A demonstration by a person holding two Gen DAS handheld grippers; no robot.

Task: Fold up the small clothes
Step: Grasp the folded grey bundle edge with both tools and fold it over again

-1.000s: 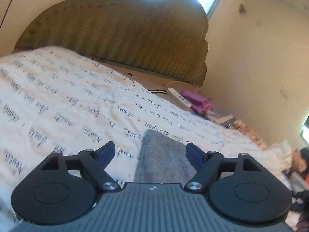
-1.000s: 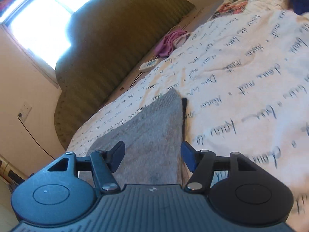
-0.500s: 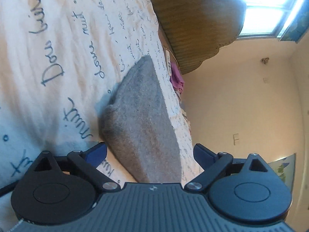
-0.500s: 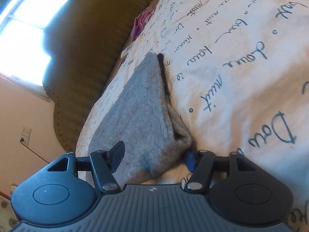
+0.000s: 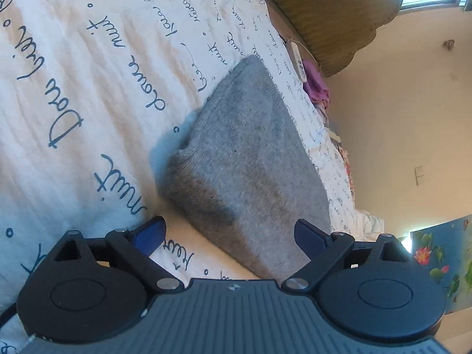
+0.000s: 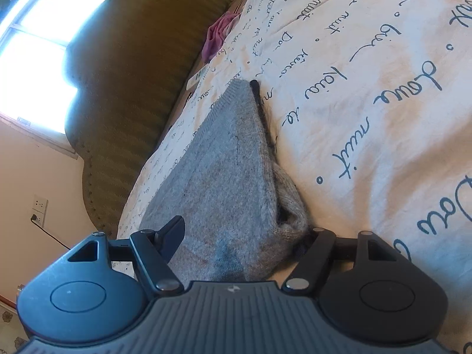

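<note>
A folded grey knit garment lies on the white bedspread with blue script. My left gripper is open and low over the bed. Its blue-padded fingers stand on either side of the garment's near edge without pinching it. In the right wrist view the same grey garment shows a thick folded corner and a dark strip along its right edge. My right gripper is open around that near corner. The right-hand finger is partly hidden behind the bulging fabric.
An olive padded headboard stands at the bed's far end under a bright window. A pink cloth and a white remote-like strip lie near it. A wall socket with a cable is low on the wall.
Both grippers have rolled sideways and dropped close to the bed, each closing in on a near end of the grey garment. Both sets of fingers stay apart.
</note>
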